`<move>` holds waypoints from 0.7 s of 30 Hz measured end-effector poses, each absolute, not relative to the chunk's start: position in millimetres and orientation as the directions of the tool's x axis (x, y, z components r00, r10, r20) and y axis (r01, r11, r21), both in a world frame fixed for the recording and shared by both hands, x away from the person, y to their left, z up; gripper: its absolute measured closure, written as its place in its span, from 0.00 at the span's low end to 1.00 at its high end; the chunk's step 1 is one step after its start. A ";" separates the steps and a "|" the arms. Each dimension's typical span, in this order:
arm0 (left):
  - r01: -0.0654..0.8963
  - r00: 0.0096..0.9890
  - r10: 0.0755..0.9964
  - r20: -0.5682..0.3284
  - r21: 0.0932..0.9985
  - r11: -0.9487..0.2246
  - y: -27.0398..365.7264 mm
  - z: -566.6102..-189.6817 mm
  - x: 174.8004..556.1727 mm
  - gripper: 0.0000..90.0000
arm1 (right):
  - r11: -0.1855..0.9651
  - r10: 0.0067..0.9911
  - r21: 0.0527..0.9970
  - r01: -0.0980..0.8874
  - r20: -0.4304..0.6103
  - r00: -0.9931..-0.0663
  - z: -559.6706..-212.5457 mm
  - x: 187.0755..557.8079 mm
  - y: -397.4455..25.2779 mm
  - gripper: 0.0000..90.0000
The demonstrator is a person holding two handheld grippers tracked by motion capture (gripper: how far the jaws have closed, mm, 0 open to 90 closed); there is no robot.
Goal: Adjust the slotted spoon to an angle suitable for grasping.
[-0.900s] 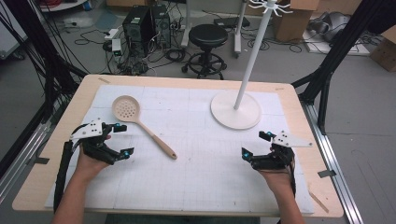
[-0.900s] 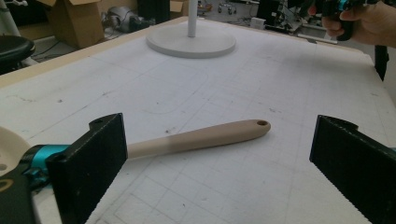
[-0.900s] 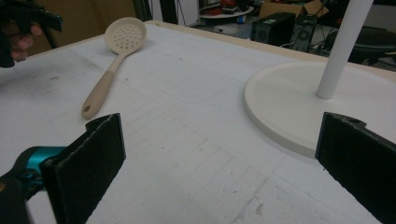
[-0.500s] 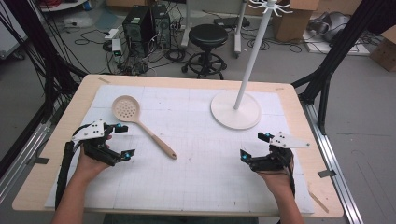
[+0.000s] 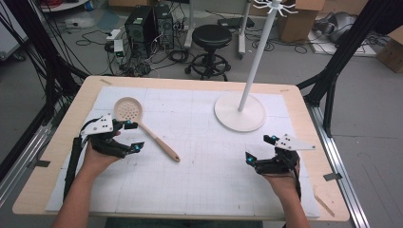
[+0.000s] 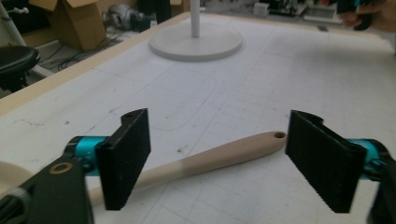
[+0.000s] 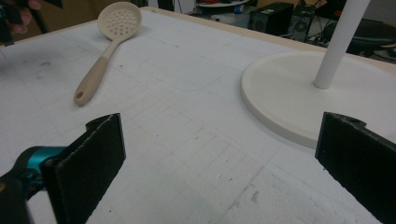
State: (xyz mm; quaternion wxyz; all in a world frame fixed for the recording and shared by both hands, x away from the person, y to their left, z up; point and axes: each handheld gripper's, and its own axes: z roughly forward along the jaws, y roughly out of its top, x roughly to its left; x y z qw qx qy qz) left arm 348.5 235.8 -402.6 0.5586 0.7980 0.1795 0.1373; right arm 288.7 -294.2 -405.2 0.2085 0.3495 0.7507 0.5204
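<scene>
- Little is changing since the earlier frames: the left gripper (image 5: 129,136) is edging slightly closer to the slotted spoon (image 5: 145,126), while the right gripper (image 5: 260,149) is holding roughly where it was near the tabletop's (image 5: 57,156) front right.
- Left gripper jaws are standing wide apart and holding nothing. In the left gripper view the spoon's handle (image 6: 219,156) is lying on the white mat between and just beyond the two pads, not yet touched.
- Right gripper jaws are likewise standing wide and empty, resting low over the mat, well apart from the spoon.
- Slotted spoon is lying flat on the left half of the mat. Its perforated bowl (image 5: 128,110) is pointing to the far left; its long axis is running diagonally toward the near centre, ending in a handle tip with a hanging hole (image 7: 79,95).
- Left hand (image 5: 97,154) is plainly the nearer one; the handle is lying just to the right of its jaws, crossing the gap at a slant. My judgement: a grasp on the handle is calling for a short advance and closing across the shaft.
- White pole stand (image 5: 240,111) is standing upright at the far right, its round base flat on the mat, nearer the right gripper.
- No brand, label or legible writing is showing on any item.
</scene>
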 end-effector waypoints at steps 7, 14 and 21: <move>0.196 0.860 0.508 0.044 0.891 -0.409 216.3 -399.3 374.5 0.60 | 0.229 0.738 0.924 0.306 0.040 -0.674 -406.2 288.5 -292.3 0.00; 0.312 0.797 0.603 0.039 0.828 -0.466 202.3 -403.6 396.3 0.84 | 0.240 0.733 0.919 0.312 0.039 -0.679 -408.0 288.0 -291.3 0.00; 0.443 0.720 0.694 -0.009 0.776 -0.450 207.5 -423.3 416.5 0.94 | 0.254 0.732 0.914 0.316 0.031 -0.680 -409.4 287.0 -290.0 0.00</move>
